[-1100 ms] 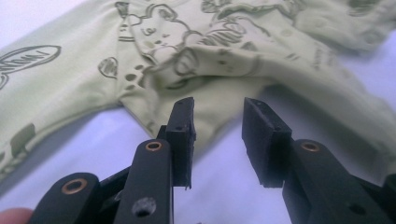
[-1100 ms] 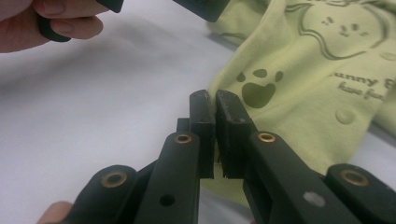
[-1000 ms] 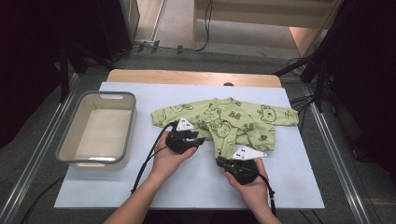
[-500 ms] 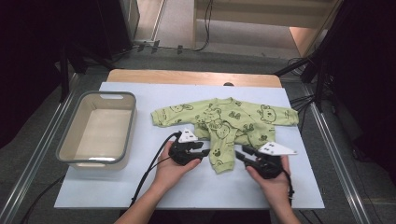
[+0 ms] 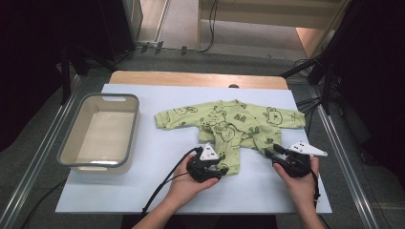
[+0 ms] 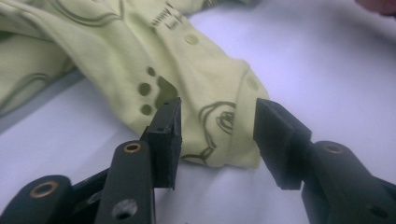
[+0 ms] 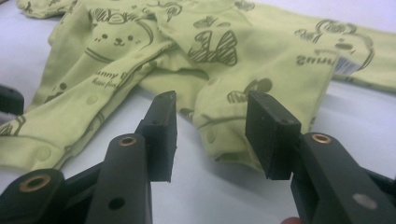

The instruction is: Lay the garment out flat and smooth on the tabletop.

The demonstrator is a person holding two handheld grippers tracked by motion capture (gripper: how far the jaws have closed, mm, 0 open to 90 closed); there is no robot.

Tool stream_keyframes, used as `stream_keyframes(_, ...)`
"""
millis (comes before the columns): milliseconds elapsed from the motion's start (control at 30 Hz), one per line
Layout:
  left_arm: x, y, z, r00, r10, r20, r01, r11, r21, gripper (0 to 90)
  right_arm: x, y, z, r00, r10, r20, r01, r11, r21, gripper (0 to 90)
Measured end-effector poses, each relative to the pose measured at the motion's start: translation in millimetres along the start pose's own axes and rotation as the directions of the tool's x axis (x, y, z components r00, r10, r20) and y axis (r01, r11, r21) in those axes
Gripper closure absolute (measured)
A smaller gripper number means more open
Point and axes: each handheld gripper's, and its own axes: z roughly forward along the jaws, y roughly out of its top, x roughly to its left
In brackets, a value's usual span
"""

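A light green baby romper [image 5: 229,126] with bear prints lies spread on the white table cover [image 5: 157,157], sleeves out to both sides. My left gripper [image 5: 220,168] rests at the tip of the garment's left leg cuff [image 6: 219,126], jaws open with the cuff between them. My right gripper [image 5: 273,153] is at the other leg's cuff [image 7: 219,130], open too, the hem between its jaws. Neither pair of jaws presses the cloth.
A grey plastic basin [image 5: 101,131] stands at the table's left, nothing inside it. The table's wooden far edge [image 5: 200,78] lies behind the garment. Cables trail from both grippers toward the near edge.
Both hands moved from on top of the garment's lower part down to its leg cuffs. The right hand shifted right and the legs now lie spread farther apart.
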Motion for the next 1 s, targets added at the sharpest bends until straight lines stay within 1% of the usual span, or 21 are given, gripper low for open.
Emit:
stream_keyframes(133,-4.1,-0.7,4.9,0.9993,0.029,-0.025,-0.029,0.9994,0.022,49.8,-10.3,2.5,-5.0,0.9995,0.02,0.026,-0.019,1.0,-0.024,50.9)
stream_keyframes(167,-4.6,-0.8,5.8,0.9985,0.037,-0.039,-0.036,0.9989,0.028,50.6,-13.8,2.4,-6.1,0.9994,0.029,0.021,-0.028,0.999,-0.027,50.5)
stream_keyframes(200,-5.6,-0.6,6.3,0.9975,0.046,-0.054,-0.044,0.9986,0.03,54.9,-16.6,2.3,-6.9,0.9992,0.037,0.016,-0.037,0.999,-0.024,49.6)
stream_keyframes(267,-7.6,0.4,7.3,0.9942,0.065,-0.086,-0.061,0.9972,0.042,61.5,-20.2,1.8,-8.2,0.9987,0.039,0.033,-0.038,0.999,-0.022,48.5)
stream_keyframes(300,-7.4,1.0,7.4,0.9944,0.065,-0.084,-0.061,0.9971,0.045,66.2,-21.3,1.7,-8.5,0.9981,0.045,0.041,-0.045,0.999,-0.019,47.7)
stream_keyframes(367,-5.2,1.6,7.2,0.9958,0.045,-0.08,-0.041,0.9981,0.045,76.4,-22.9,1.3,-7.4,0.9976,0.045,0.053,-0.044,0.999,-0.015,46.5)
stream_keyframes(400,-4.3,1.4,7.6,0.9968,0.034,-0.072,-0.031,0.9988,0.037,78.7,-22.9,0.8,-6.4,0.9975,0.042,0.056,-0.042,0.999,-0.006,45.7)
stream_keyframes(433,-3.3,1.5,7.1,0.9971,0.031,-0.07,-0.028,0.9988,0.041,80.1,-22.4,0.2,-5.1,0.9977,0.038,0.055,-0.039,0.999,0.004,45.4)
stream_keyframes(467,-2.4,1.5,7.0,0.9975,0.027,-0.065,-0.024,0.9989,0.04,80.7,-20.8,-0.3,-3.8,0.9977,0.025,0.063,-0.026,1.0,0.014,45.0)
stream_keyframes(500,-2.4,1.4,6.9,0.9976,0.027,-0.064,-0.025,0.9989,0.039,81.0,-18.8,-0.8,-2.7,0.9973,0.0,0.073,-0.002,1.0,0.02,44.9)
stream_keyframes(533,-2.3,1.3,6.9,0.9975,0.029,-0.065,-0.026,0.9989,0.039,81.0,-15.7,-1.1,-2.6,0.9964,-0.017,0.083,0.016,1.0,0.021,44.9)
stream_keyframes(567,-2.3,1.1,7.0,0.9975,0.029,-0.065,-0.026,0.999,0.037,81.0,-13.0,-1.1,-3.3,0.9959,-0.033,0.084,0.033,0.999,0.006,45.5)
stream_keyframes(633,-1.8,0.9,6.9,0.9977,0.026,-0.062,-0.024,0.9991,0.036,81.0,-9.0,-0.2,-7.0,0.9966,-0.049,0.066,0.051,0.998,-0.04,50.8)
stream_keyframes(667,-1.5,0.7,6.9,0.9978,0.023,-0.062,-0.021,0.9992,0.034,81.0,-7.4,0.5,-8.9,0.9971,-0.057,0.05,0.06,0.996,-0.064,53.5)
stream_keyframes(733,-1.3,0.3,6.9,0.998,0.019,-0.06,-0.017,0.9994,0.031,81.2,-5.4,1.4,-9.6,0.997,-0.075,0.019,0.076,0.994,-0.075,58.1)
stream_keyframes(767,-1.2,0.1,7.0,0.9981,0.018,-0.058,-0.016,0.9994,0.029,81.3,-4.9,1.3,-7.7,0.9971,-0.076,-0.001,0.076,0.995,-0.06,59.7)
stream_keyframes(833,-1.0,-0.2,7.0,0.9983,0.016,-0.056,-0.014,0.9996,0.026,81.4,-4.4,-0.2,-1.4,0.9961,-0.088,-0.003,0.088,0.996,-0.032,59.5)
stream_keyframes(867,-1.0,-0.3,7.0,0.9983,0.016,-0.056,-0.014,0.9996,0.026,81.5,-4.8,-1.2,2.3,0.9962,-0.086,-0.007,0.086,0.996,-0.018,58.5)
stream_keyframes(900,-1.2,-0.4,7.1,0.9982,0.015,-0.057,-0.014,0.9996,0.024,81.5,-5.5,-2.2,6.1,0.9966,-0.082,-0.01,0.082,0.997,0.0,56.5)
stream_keyframes(1000,-1.2,-0.6,6.9,0.9983,0.015,-0.057,-0.013,0.9996,0.025,81.5,-7.0,-4.8,16.0,0.9963,-0.086,0.001,0.086,0.996,0.04,47.4)
